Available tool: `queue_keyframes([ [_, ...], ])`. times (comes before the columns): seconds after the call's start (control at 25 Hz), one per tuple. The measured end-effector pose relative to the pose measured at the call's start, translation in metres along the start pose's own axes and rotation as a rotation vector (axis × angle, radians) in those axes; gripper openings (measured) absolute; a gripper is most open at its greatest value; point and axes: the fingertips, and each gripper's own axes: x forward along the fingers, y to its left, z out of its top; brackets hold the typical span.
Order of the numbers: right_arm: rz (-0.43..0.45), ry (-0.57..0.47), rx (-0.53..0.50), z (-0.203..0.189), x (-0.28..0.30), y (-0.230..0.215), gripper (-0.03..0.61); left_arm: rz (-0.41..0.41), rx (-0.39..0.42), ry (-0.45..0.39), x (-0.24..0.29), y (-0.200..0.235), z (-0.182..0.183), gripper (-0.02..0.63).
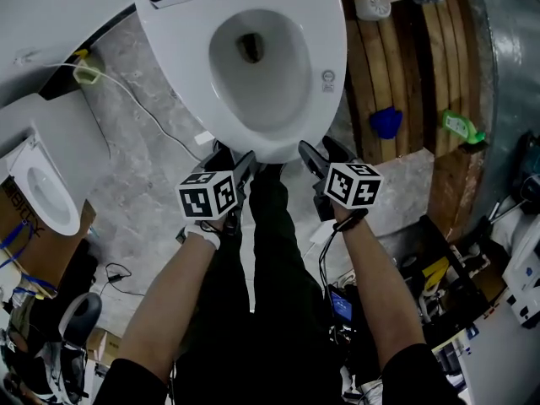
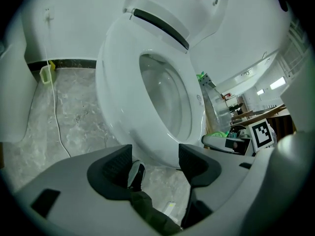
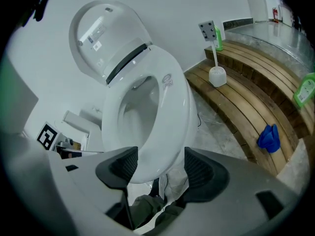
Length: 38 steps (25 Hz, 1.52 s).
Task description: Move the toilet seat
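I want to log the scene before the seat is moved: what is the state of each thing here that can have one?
toilet seat, down on the bowl.
toilet lid, raised upright.
left gripper, open, nothing gripped.
right gripper, open, nothing gripped.
toilet brush, standing upright in its holder.

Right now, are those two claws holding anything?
Left gripper: open, holding nothing.
Right gripper: open, holding nothing; the toilet seat front edge shows between its jaws, ungripped.
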Motion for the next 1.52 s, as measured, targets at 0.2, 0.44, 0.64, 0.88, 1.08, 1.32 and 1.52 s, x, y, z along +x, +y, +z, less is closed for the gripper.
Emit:
queue_keyframes([
  [0.2,0.017,-0.002,0.034,0.004,0.010,0.000,0.296,-0.014,-0.018,0.008,0.010,-0.001,0.001,0.284],
  [0.44,0.041,0.009,0.108,0.005,0.019,-0.001,0.307,-0.047,-0.024,0.056,0.017,-0.003,-0.005,0.284],
  [0.64,0.048,0.032,0.135,0.005,0.022,0.000,0.307,-0.104,-0.074,0.102,0.023,-0.004,-0.008,0.291],
  [0.88,0.040,0.041,0.133,0.005,0.012,0.006,0.307,-0.120,-0.092,0.086,0.015,-0.013,-0.010,0.291],
  [1.08,0.036,0.044,0.137,0.006,0.003,0.010,0.307,-0.116,-0.084,0.089,0.011,-0.018,-0.013,0.291],
  [1.32,0.028,0.026,0.155,0.009,-0.008,0.017,0.307,-0.153,-0.077,0.075,0.005,-0.026,-0.014,0.291],
  [1.52,0.016,0.043,0.116,0.007,-0.015,0.022,0.307,-0.213,-0.094,0.068,0.004,-0.033,-0.017,0.302],
])
